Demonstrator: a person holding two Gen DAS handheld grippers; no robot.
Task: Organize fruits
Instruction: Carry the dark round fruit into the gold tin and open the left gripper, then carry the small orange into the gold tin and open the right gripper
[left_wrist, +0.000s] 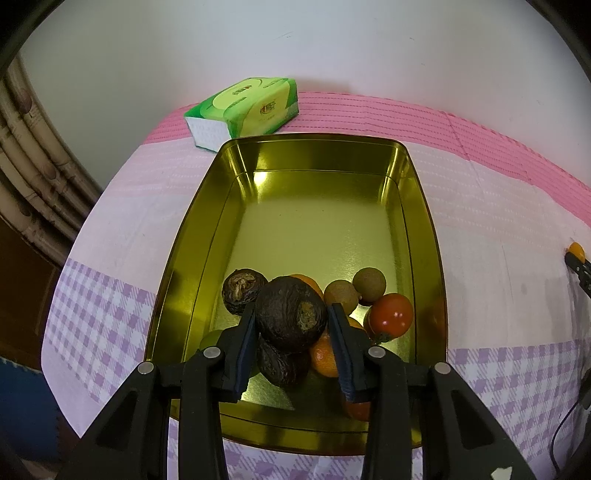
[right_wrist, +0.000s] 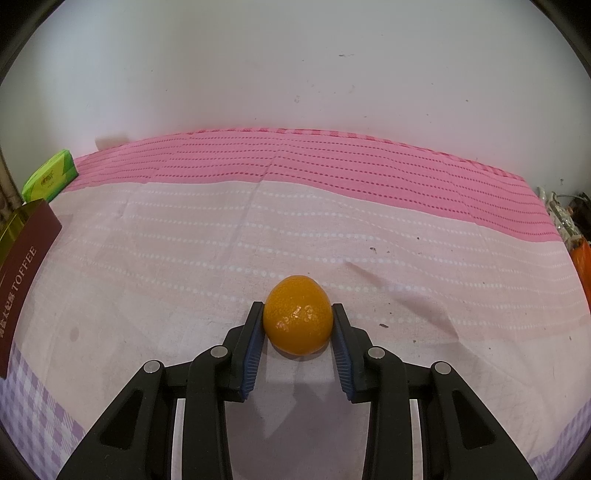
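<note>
Your left gripper (left_wrist: 291, 317) is clamped on a dark wrinkled fruit (left_wrist: 291, 312), held over the fruit pile at the gold tin's (left_wrist: 314, 155) near end. Your right gripper (right_wrist: 297, 321) grips an orange (right_wrist: 297, 319) on the table (right_wrist: 295, 240), pink cloth beyond.

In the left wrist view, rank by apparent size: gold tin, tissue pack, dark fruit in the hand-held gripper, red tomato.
1. Gold tin
2. Tissue pack
3. Dark fruit, though nearness to the camera inflates it
4. Red tomato
</note>
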